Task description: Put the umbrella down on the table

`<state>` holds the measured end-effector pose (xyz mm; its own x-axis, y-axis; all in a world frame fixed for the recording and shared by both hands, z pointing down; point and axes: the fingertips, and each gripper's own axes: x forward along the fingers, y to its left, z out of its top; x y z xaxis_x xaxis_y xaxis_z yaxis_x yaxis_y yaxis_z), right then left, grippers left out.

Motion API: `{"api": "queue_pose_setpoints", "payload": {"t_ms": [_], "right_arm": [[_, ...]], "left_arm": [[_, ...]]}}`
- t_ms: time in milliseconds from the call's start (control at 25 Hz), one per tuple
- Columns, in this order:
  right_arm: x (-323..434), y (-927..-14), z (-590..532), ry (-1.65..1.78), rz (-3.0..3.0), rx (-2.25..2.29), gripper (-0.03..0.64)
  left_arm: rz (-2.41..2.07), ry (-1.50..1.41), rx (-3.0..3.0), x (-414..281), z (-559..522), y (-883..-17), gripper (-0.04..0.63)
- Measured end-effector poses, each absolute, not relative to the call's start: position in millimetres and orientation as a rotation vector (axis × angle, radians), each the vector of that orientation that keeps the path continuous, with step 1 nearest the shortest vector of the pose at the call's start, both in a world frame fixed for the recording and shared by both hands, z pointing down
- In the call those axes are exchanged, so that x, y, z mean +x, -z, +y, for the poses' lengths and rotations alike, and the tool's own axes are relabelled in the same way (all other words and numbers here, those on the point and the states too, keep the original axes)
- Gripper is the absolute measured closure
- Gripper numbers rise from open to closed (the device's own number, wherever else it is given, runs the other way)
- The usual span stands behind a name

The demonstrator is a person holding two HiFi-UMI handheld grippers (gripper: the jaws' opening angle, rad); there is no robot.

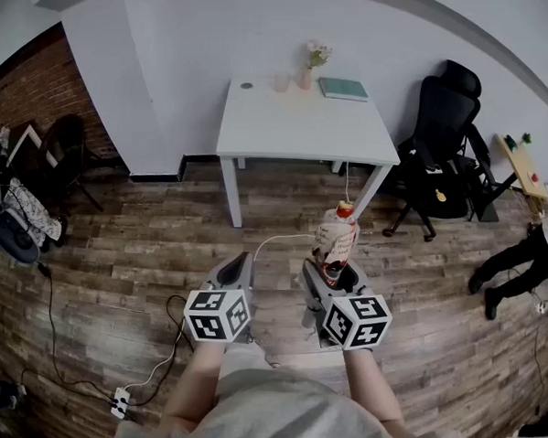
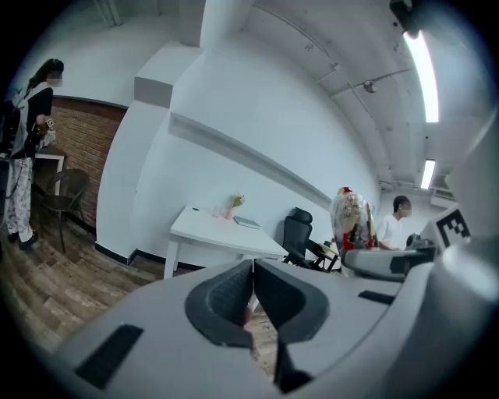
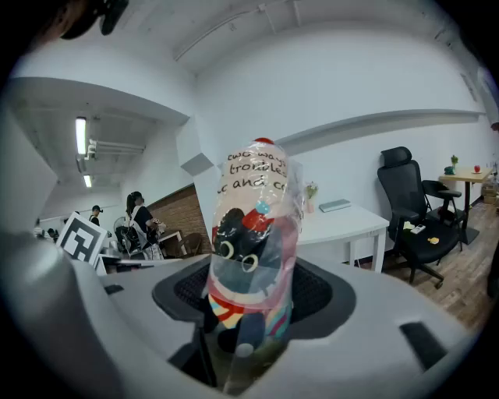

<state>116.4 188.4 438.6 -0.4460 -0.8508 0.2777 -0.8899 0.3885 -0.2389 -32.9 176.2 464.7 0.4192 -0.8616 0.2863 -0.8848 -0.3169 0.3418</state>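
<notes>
**Asker:** Fingers first. What are they doing?

**Me:** My right fingers pinch the folded umbrella low on its body. My left fingers are pressed together on nothing.

**Asker:** And where does it go?

**Me:** The white bench sits at the upper centre of the head view, well apart from me across the wooden floor. The umbrella stands upright in my right hand, red tip up. I judge I must carry it forward, then tip its long axis level.
</notes>
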Motion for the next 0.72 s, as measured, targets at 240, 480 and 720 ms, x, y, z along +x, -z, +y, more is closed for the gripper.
{"api": "queue_pose_setpoints", "payload": {"t_ms": [240, 480, 720], "right_arm": [[112.1, -432.4, 234.7, -0.517, -2.543, 1.608, 0.345], [108.9, -428.4, 257.9, -0.500, -2.555, 1.597, 0.346], [116.8, -425.9, 272.3, -0.463, -2.552, 1.593, 0.345]], "left_arm": [[-1.504, -0.098, 2.312, -36.5, 218.1, -450.6, 0.588], [-1.501, -0.145, 2.380, -31.4, 241.2, -440.7, 0.588], [-1.501, -0.129, 2.396, -20.5, 257.1, -433.0, 0.588]]}}
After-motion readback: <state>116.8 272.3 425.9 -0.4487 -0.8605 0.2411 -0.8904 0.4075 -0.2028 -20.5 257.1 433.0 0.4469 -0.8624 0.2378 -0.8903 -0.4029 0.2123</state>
